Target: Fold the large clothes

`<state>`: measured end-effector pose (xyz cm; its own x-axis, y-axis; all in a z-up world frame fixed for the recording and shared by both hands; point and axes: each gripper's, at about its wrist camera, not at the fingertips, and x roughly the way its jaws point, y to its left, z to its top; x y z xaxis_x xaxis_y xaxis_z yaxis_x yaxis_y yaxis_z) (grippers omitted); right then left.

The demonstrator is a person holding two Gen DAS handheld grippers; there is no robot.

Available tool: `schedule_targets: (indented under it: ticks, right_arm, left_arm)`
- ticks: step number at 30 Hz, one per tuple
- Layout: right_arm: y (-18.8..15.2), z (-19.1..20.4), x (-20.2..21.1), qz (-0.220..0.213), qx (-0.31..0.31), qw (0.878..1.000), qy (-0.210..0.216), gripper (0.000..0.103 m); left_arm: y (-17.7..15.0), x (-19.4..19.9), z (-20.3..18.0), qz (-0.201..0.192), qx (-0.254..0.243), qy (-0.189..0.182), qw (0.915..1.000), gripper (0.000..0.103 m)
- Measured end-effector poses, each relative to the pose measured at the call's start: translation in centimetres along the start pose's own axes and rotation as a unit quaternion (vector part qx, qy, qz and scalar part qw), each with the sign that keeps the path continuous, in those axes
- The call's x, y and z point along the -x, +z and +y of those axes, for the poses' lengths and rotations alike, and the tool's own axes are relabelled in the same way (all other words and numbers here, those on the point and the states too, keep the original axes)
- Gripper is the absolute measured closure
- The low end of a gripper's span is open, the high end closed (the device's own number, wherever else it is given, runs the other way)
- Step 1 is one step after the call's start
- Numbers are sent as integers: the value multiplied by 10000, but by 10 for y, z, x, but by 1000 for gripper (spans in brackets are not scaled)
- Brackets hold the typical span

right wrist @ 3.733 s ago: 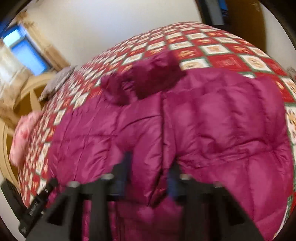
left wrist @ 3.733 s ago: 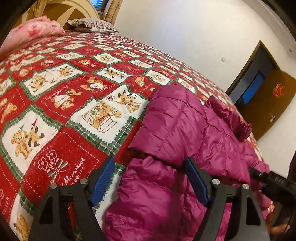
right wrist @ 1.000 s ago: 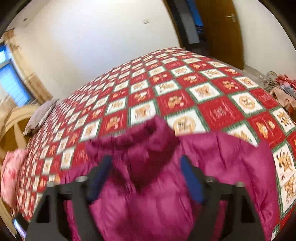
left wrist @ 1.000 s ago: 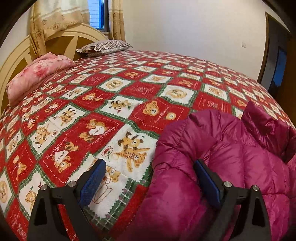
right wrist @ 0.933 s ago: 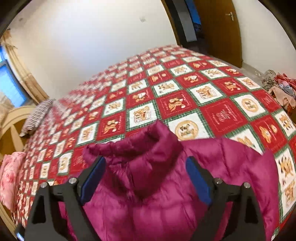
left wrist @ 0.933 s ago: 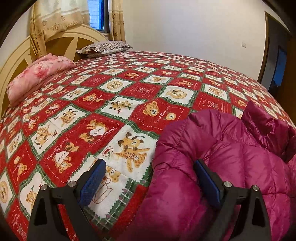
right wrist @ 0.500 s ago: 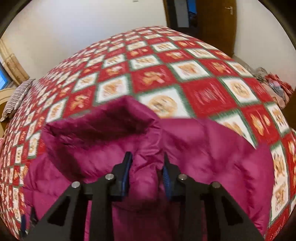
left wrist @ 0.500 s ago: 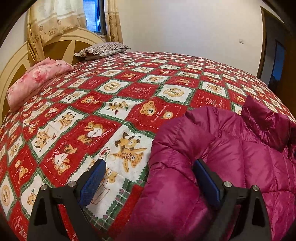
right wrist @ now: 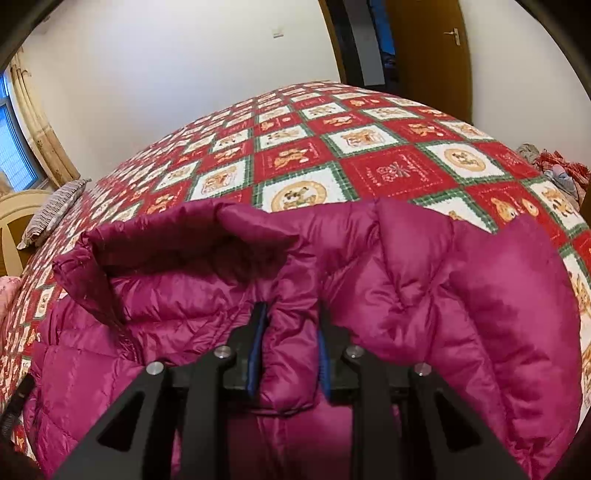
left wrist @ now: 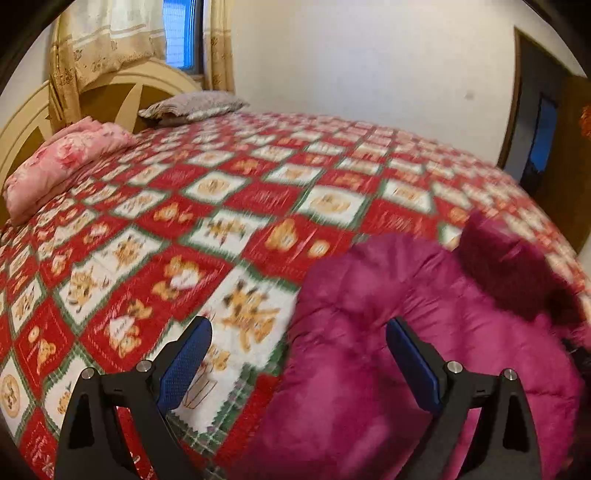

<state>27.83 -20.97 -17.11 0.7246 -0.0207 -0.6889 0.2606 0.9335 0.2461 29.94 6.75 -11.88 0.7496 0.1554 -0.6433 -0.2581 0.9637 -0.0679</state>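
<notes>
magenta puffer jacket lies spread on the bed's teddy-bear patchwork quilt, near the edge closest to me. my right gripper has just been closing and now pinches a puffy fold of the jacket just below the collar; both blue pads press into the fabric, which bulges out between them. my left gripper hangs wide apart with nothing clamped: its left blue pad is over bare quilt, its right pad over the jacket's shoulder, and i cannot tell whether it touches the fabric. left view is smeared by motion.

around: pink floral pillow and a grey patterned pillow sit at the head of the bed against the cream headboard, well apart from the jacket. curtained window behind that. a heap of clothes shows past the bed's far right edge in the right view. a brown door stands beyond the foot corner.

in the way: the upturned collar stands as a ridge just ahead of the right gripper's pinch; nothing else lies on the jacket.

room: a wide stretch of open quilt beyond and left of the jacket. the jacket's right shoulder runs close to the bed's right edge.
</notes>
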Motion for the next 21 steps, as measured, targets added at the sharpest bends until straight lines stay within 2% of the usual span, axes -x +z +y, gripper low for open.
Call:
schedule_targets:
  ticks: [2, 5, 7, 9, 12, 15, 16, 17, 19, 21]
  right_arm:
    - [-1, 0, 0, -28, -29, 10000, 41, 78]
    - [-2, -1, -1, -57, -79, 9999, 108, 78]
    - [-2, -1, 0, -71, -85, 9999, 118, 78]
    - [-2, -1, 0, -89, -94, 9998, 135, 78]
    - [-3, -3, 1, -112, -122, 9997, 173, 78]
    - [-3, -4, 2, -119, -147, 9996, 207, 78]
    - [-3, -5, 2, -119, -158, 9996, 223, 78]
    - [-3, -5, 2, -123, -166, 9995, 232, 78]
    - [-3, -6, 1, -129, -185, 9995, 241, 78]
    - [-3, -5, 1, -132, -186, 9995, 232, 78]
  left_arm:
    - [15, 11, -12, -112, -29, -235, 9997, 7]
    - [45, 23, -58, -297, -379, -658, 9967, 7]
    - [58, 14, -92, -76, -696, -867, 9938, 7]
    - [66, -10, -126, 421, -919, -1009, 9897, 7]
    - [60, -58, -166, 1165, -1091, -981, 9823, 7]
    - [50, -80, -178, 1237, -1235, -343, 9840, 9]
    - [46, -79, -171, 1254, -1108, -299, 9854, 25]
    - [43, -76, -161, 1350, -902, -451, 9857, 54]
    - [38, -69, -146, 1589, -687, -497, 9836, 85]
    - [29, -61, -131, 1550, -603, -231, 9858, 87]
